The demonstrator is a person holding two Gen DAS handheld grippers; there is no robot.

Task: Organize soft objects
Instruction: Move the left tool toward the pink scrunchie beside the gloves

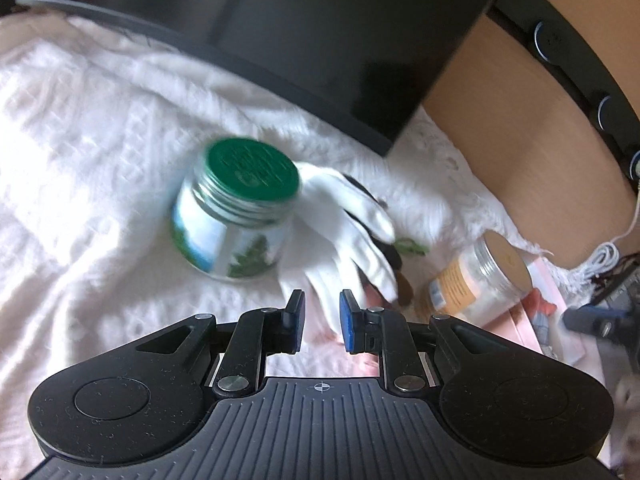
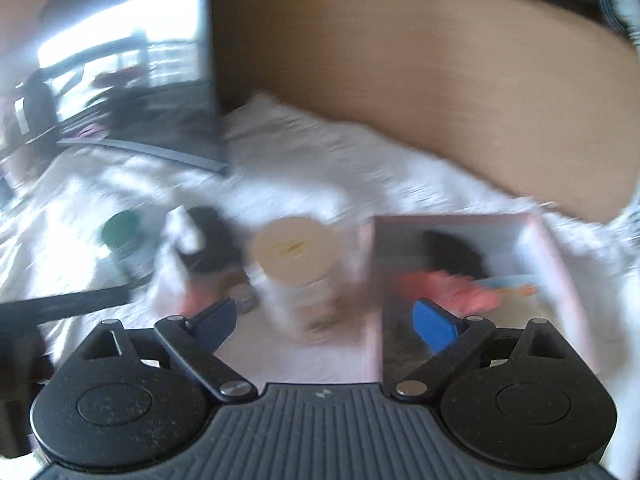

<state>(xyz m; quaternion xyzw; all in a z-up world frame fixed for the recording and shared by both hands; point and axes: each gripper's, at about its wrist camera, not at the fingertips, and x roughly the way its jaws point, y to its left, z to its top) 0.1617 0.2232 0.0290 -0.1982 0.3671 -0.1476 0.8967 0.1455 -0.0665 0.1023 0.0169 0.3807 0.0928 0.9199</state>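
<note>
Glove (image 1: 352, 220) between two jars (image 1: 236, 216) – box (image 2: 460, 276) right of them.

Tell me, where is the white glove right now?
In the left wrist view the white glove lies on the white cloth, just right of the green-lidded jar and left of the tan-lidded jar.

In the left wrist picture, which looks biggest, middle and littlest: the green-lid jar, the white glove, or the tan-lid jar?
1 and 2. White glove and green-lid jar: they look about alike, so I won't rank them.
3. Tan-lid jar: looks littlest, though part of it is hidden behind the gripper.
</note>
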